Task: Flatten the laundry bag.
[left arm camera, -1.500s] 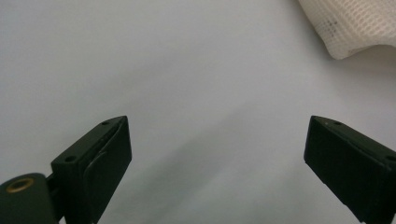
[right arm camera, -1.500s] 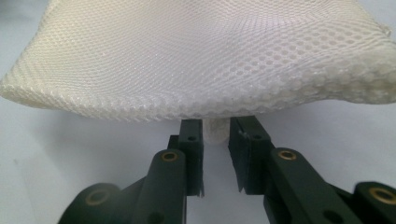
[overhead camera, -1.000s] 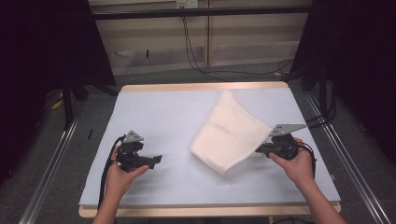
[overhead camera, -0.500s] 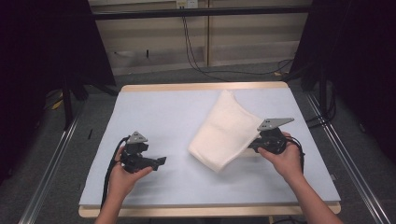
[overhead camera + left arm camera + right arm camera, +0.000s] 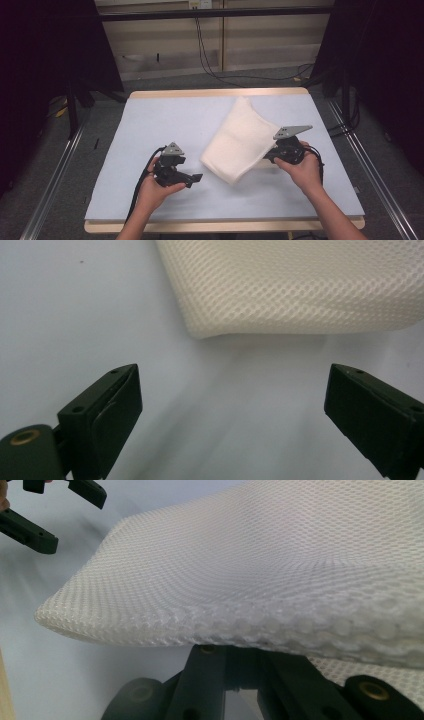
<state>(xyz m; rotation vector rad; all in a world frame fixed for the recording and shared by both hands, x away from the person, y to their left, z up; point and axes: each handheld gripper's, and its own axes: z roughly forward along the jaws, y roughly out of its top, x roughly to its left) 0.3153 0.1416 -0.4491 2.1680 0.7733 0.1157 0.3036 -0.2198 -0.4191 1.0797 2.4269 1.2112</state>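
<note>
1. The table [image 5: 150, 120] carries a pale blue-grey cover with a wooden edge showing at the far and near sides.
2. The white mesh cloth [image 5: 240, 142] lies folded on the right half of the table, running from a far corner down to a near corner by the table's middle. In the left gripper view its rounded near corner [image 5: 295, 285] rests flat on the cover. In the right gripper view its right edge [image 5: 240, 590] is raised off the cover.
3. The right gripper [image 5: 272, 156] sits at the cloth's right edge, its jaws closed on that edge, the mesh bunched over them.
4. The left gripper [image 5: 192, 179] hovers just left of the cloth's near corner, its jaws spread wide with bare cover between them, not touching the cloth.
</note>
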